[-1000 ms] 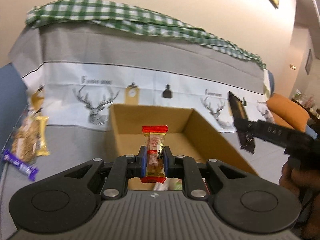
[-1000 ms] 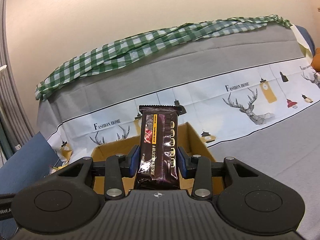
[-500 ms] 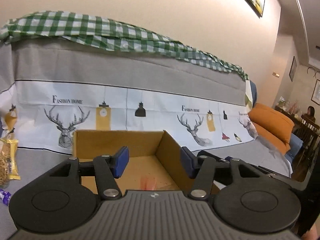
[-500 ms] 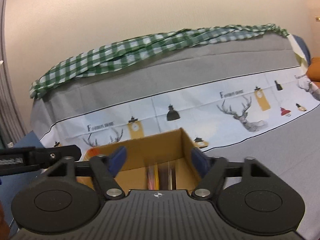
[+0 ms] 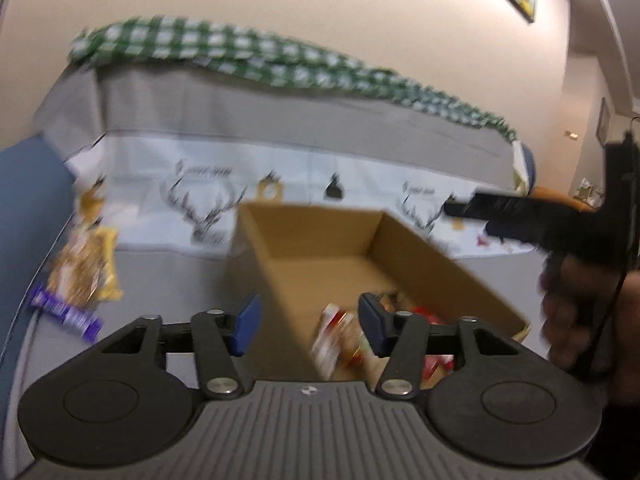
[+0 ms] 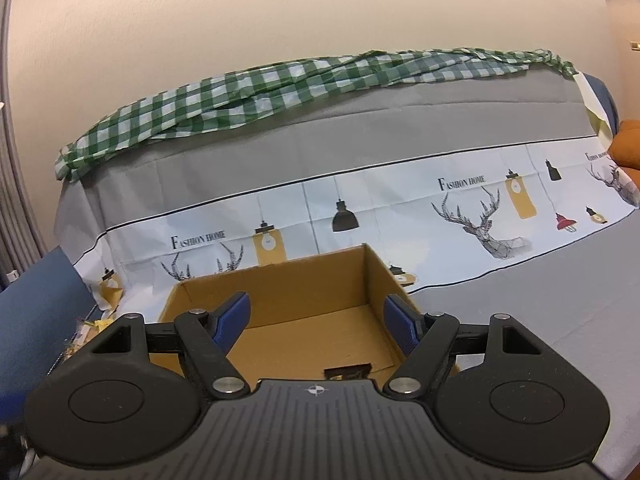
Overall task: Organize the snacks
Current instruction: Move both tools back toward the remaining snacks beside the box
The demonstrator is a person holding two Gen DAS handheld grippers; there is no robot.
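An open cardboard box (image 5: 320, 224) sits on the grey cloth. Several snack packs (image 5: 340, 336) lie at its near end, red and white, blurred. My left gripper (image 5: 308, 320) is open and empty over the box's near left corner. My right gripper (image 6: 316, 320) is open and empty above the same box (image 6: 280, 284); a dark wrapper (image 6: 347, 372) shows just past its body. In the left wrist view the right gripper (image 5: 520, 216) is at the right, held by a hand.
Loose snacks lie left of the box: yellow packs (image 5: 84, 264) and a purple bar (image 5: 66, 314). A blue panel (image 5: 24, 216) stands at the left. A deer-print cloth (image 6: 440, 208) and green checked cloth (image 6: 280, 88) rise behind the box.
Both grippers opened: the left let go of the red candy, the right the dark bar, and both dropped into the box. The left view has swung left and is blurred.
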